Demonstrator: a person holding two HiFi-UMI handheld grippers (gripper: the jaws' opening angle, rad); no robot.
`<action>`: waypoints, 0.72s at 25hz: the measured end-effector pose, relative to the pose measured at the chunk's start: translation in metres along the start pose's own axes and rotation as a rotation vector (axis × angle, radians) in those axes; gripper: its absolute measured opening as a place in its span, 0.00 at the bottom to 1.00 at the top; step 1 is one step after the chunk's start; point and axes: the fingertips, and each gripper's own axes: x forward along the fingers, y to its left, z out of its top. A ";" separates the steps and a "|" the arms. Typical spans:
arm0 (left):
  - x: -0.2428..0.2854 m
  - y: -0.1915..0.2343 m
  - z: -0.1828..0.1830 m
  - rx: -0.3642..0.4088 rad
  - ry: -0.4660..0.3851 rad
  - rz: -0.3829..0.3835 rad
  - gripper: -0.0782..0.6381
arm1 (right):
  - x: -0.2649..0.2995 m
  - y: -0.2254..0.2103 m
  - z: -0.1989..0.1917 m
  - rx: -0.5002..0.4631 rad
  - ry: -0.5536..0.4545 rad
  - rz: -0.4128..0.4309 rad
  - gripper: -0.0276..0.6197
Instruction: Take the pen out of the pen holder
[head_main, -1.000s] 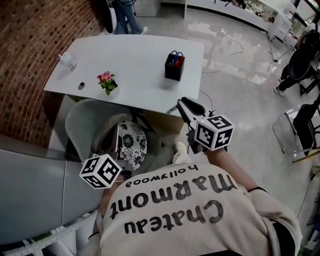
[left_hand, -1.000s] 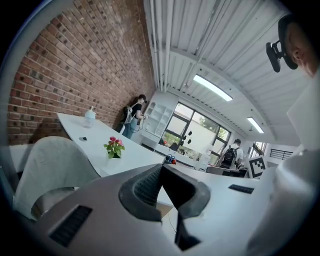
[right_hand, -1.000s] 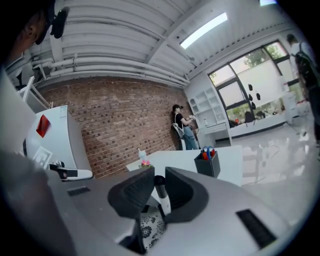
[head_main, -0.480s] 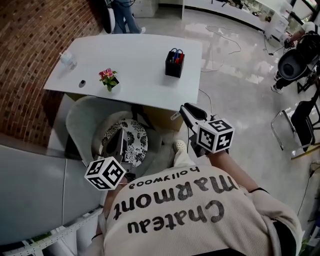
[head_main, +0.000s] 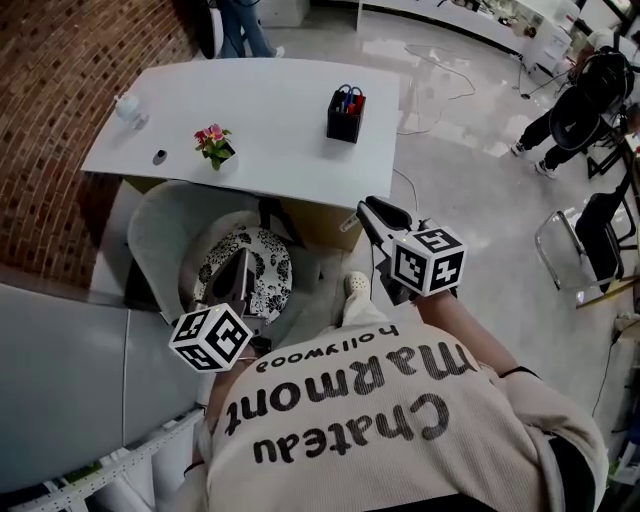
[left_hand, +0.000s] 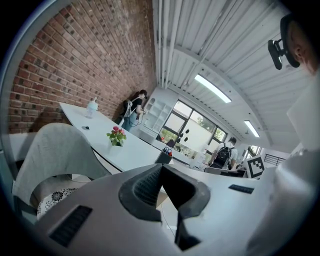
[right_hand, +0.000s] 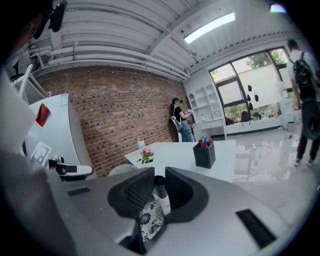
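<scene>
The black pen holder (head_main: 344, 115) stands on the white table (head_main: 270, 150) near its far right edge, with red and blue pens (head_main: 346, 97) in it. It also shows in the right gripper view as the pen holder (right_hand: 203, 155) and in the left gripper view as the pen holder (left_hand: 163, 157). My right gripper (head_main: 362, 212) hovers off the table's near right corner. The right gripper (right_hand: 159, 172) is shut on a white pen (right_hand: 161, 192) with a dark cap. My left gripper (head_main: 243, 257) hangs over the chair. The left gripper (left_hand: 161, 169) is shut and holds nothing.
A small flower pot (head_main: 214, 143), a clear bottle (head_main: 128, 108) and a small dark object (head_main: 160, 156) sit on the table's left part. A grey chair (head_main: 160, 235) with a patterned cushion (head_main: 255, 275) is tucked at the near edge. People (head_main: 570, 110) and a black chair (head_main: 590, 240) are at the right.
Both grippers have drawn slightly back from the table, which sits higher in the head view. The white pen stays in the right jaws. A person at the right has walked.
</scene>
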 end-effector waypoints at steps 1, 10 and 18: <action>0.000 0.000 0.000 -0.002 -0.003 -0.001 0.11 | -0.001 0.001 0.000 -0.001 0.001 0.000 0.15; -0.004 -0.006 -0.003 -0.017 -0.004 -0.009 0.11 | -0.008 0.002 0.000 -0.008 0.011 -0.002 0.15; -0.005 -0.012 -0.007 -0.019 -0.010 -0.008 0.11 | -0.014 -0.004 -0.004 0.002 0.013 0.000 0.15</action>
